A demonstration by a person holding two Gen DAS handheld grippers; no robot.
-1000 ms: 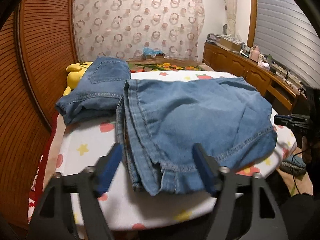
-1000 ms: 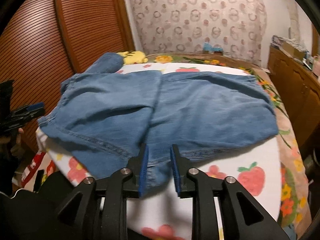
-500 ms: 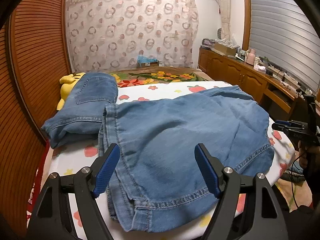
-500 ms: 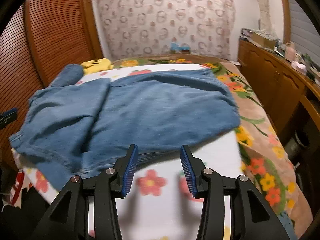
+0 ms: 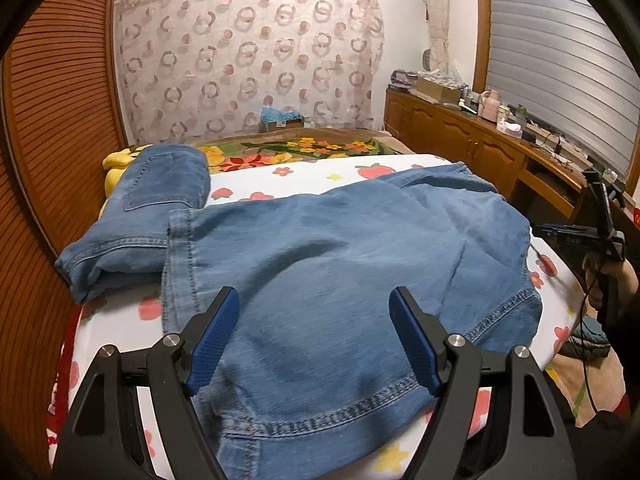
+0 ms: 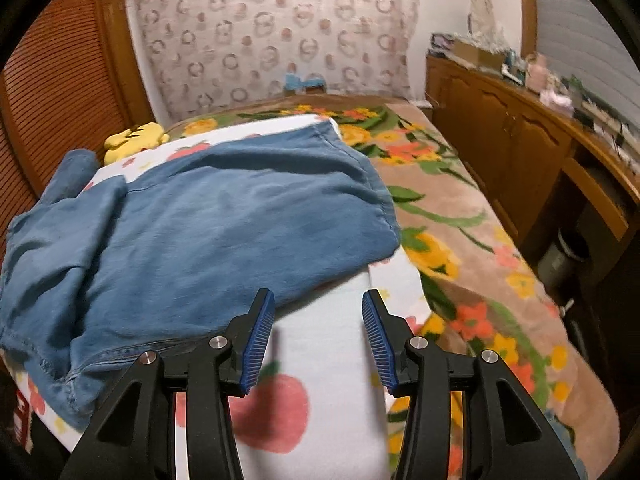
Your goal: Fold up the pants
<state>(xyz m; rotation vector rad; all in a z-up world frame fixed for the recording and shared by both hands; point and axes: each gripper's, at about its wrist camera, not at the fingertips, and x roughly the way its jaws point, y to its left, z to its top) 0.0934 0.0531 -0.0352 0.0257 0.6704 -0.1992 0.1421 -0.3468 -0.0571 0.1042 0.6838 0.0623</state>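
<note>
Our right gripper (image 6: 318, 338) has just been opening its jaws, and they stand apart with nothing between them, over the bare strawberry-print sheet (image 6: 320, 344) just beside the pants (image 6: 208, 232). Our left gripper (image 5: 314, 340) hovers with jaws released and wide above the denim near a stitched hem. The pants lie spread on the bed, apparently partly folded. We judge the next fold wants both jaws pinching matching edges through every layer, lifted evenly. Only the left view shows a second folded pair (image 5: 140, 216) by the wooden wall; only the right view shows the floral blanket (image 6: 460, 240) beyond.
</note>
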